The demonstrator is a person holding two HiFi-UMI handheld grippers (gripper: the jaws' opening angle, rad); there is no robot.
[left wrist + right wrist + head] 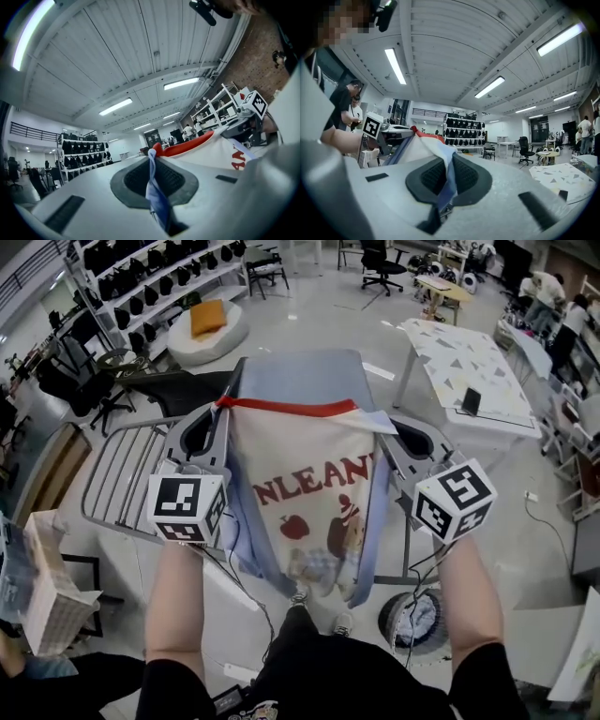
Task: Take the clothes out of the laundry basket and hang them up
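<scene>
I hold a T-shirt (309, 493) spread out in the air between both grippers. It has a white front, a red collar, light-blue sleeves and a red print with an apple. My left gripper (222, 407) is shut on its left shoulder. Blue fabric is pinched between the pads of that left gripper (152, 158), and the T-shirt (211, 149) stretches away to the right. My right gripper (386, 424) is shut on the other shoulder, and in the right gripper view this gripper (449, 161) clamps a blue-white fold of the T-shirt (417, 143). A round laundry basket (413, 619) stands on the floor at lower right.
A grey drying rack (122, 474) with metal bars stands below the shirt, to the left. A white patterned table (466, 371) is at the right. A beanbag (208, 332) and shelves with dark items (150, 282) stand behind. My legs and shoes show below.
</scene>
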